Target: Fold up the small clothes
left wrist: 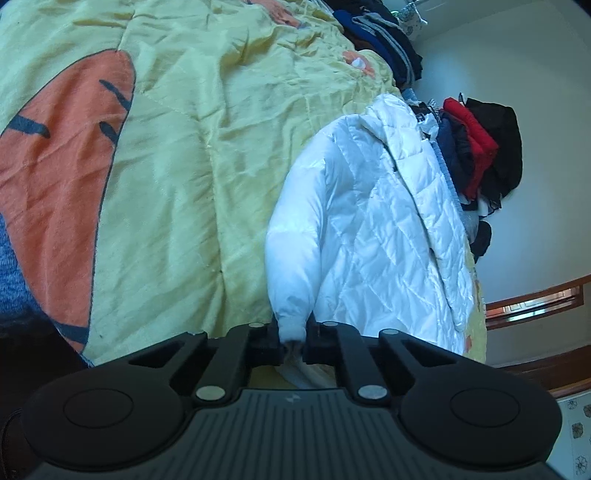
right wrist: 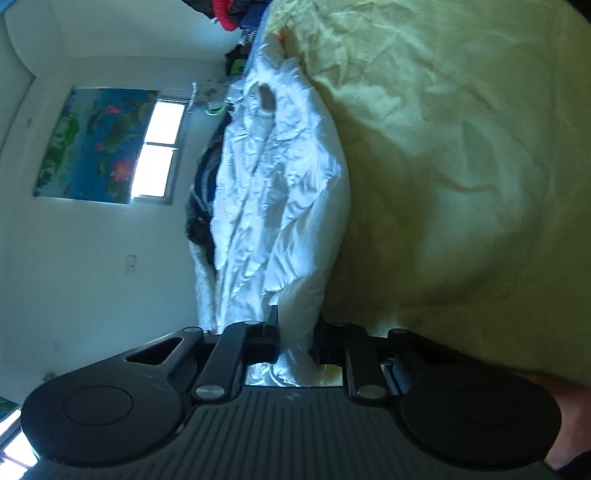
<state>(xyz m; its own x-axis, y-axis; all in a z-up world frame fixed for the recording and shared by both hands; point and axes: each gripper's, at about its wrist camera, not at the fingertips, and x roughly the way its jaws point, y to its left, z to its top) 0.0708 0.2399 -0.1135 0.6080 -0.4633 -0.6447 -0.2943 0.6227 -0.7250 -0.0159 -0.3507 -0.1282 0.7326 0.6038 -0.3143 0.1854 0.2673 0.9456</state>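
A white quilted puffer jacket lies on a yellow bedspread. My left gripper is shut on the cuff of one white sleeve, which runs away from the fingers to the jacket body. In the right wrist view the same jacket stretches away over the bedspread. My right gripper is shut on a bunched white part of the jacket, a sleeve or hem; the fabric passes between the jaws.
Piles of dark, red and blue clothes lie beyond the jacket by the white wall, with more at the far end of the bed. The bedspread has a large orange patch. A window and a flower poster are on the wall.
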